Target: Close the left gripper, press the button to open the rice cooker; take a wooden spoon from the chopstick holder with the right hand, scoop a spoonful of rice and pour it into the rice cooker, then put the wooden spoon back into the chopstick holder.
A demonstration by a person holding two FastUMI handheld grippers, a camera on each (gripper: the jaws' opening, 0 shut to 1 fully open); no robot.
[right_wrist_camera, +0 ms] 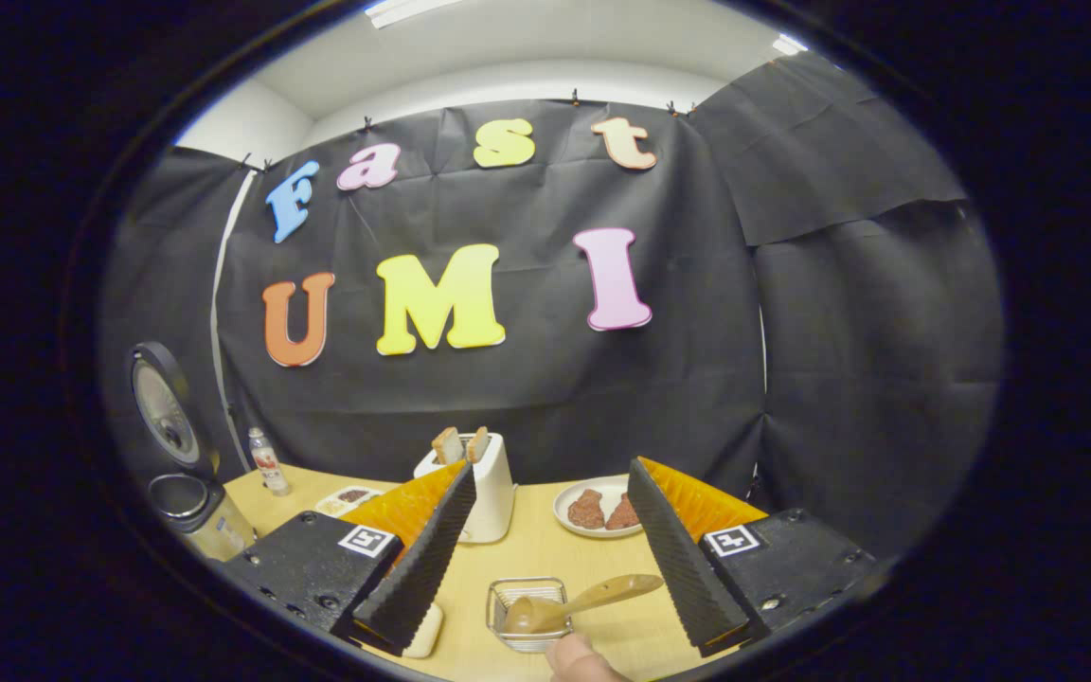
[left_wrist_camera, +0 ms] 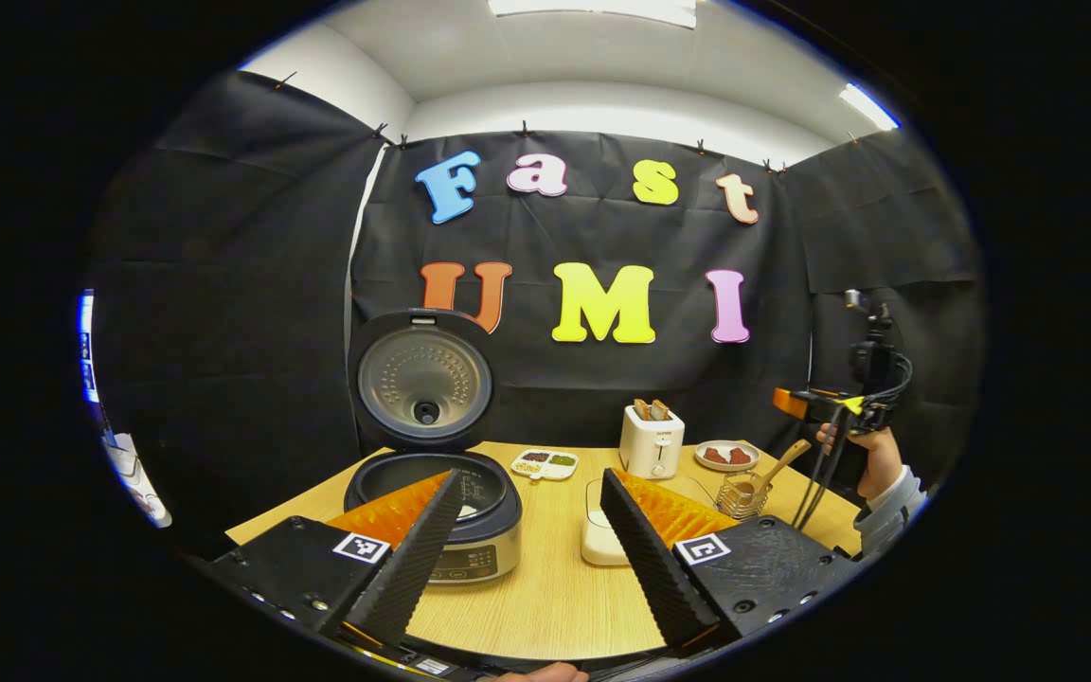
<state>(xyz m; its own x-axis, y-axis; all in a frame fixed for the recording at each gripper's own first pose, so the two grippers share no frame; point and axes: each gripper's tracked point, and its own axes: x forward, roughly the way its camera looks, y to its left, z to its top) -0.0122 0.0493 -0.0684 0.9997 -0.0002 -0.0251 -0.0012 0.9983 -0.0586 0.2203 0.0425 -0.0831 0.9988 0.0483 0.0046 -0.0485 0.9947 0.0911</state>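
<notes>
Wooden spoon (right_wrist_camera: 572, 603) between parted jaws.

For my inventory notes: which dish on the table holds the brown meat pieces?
The round white plate, right of the toaster. The compartment tray holds small toppings.

light: bright, from ceiling panels (left_wrist_camera: 593, 8) | shadows: soft on table (left_wrist_camera: 555, 587) | focus: sharp centre | edges: strongly curved, perhaps slightly blurred
</notes>
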